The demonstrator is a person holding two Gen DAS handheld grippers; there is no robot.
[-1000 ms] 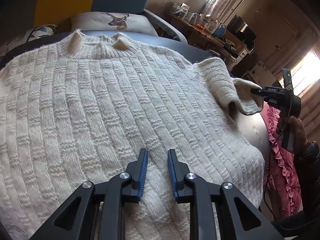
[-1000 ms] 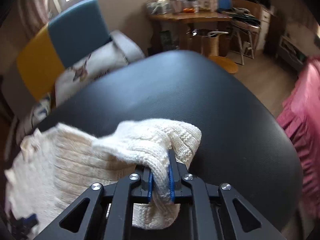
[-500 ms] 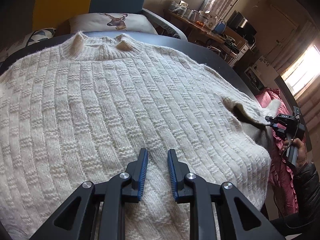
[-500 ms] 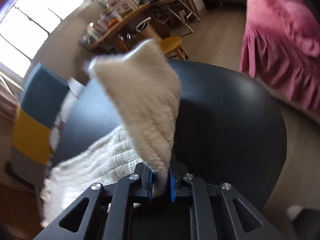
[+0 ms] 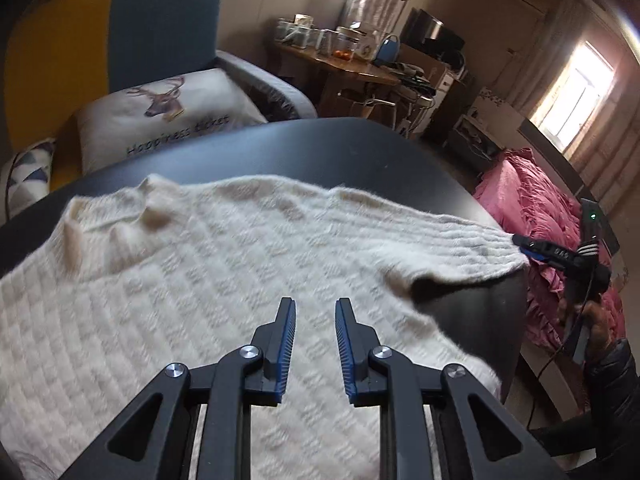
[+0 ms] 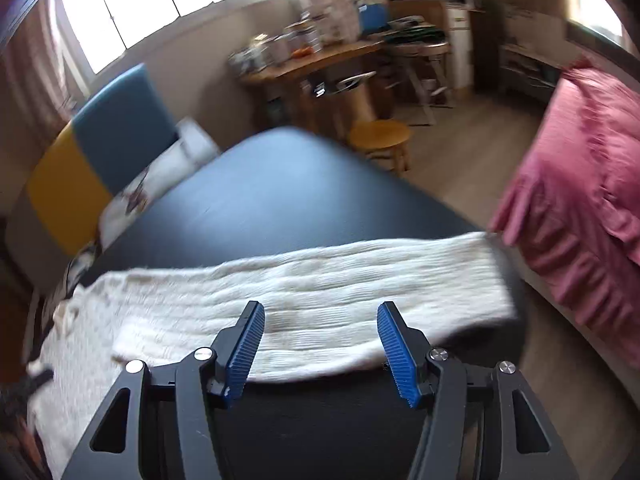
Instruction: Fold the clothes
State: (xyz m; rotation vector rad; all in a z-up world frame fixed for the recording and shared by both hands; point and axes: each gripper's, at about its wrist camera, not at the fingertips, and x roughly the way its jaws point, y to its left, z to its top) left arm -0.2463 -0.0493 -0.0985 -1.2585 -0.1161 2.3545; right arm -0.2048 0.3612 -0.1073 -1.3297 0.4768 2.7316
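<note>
A cream knitted sweater (image 5: 200,280) lies flat on a black table (image 5: 320,152), neck at the far left. Its right sleeve (image 6: 340,280) lies stretched straight out toward the table's right edge. My left gripper (image 5: 315,312) hovers over the sweater's body, jaws a little apart and empty. My right gripper (image 6: 320,328) is open wide and empty, just in front of the sleeve. It also shows in the left wrist view (image 5: 524,246) at the sleeve's cuff end.
A yellow and blue armchair (image 5: 100,48) with a deer pillow (image 5: 168,120) stands behind the table. A pink bed cover (image 6: 580,200) is at the right. A wooden stool (image 6: 380,140) and a cluttered desk (image 6: 320,60) stand beyond.
My right gripper pulled the sleeve out to the right, laid it flat and opened, letting it go. My left gripper rose and tilted up over the sweater.
</note>
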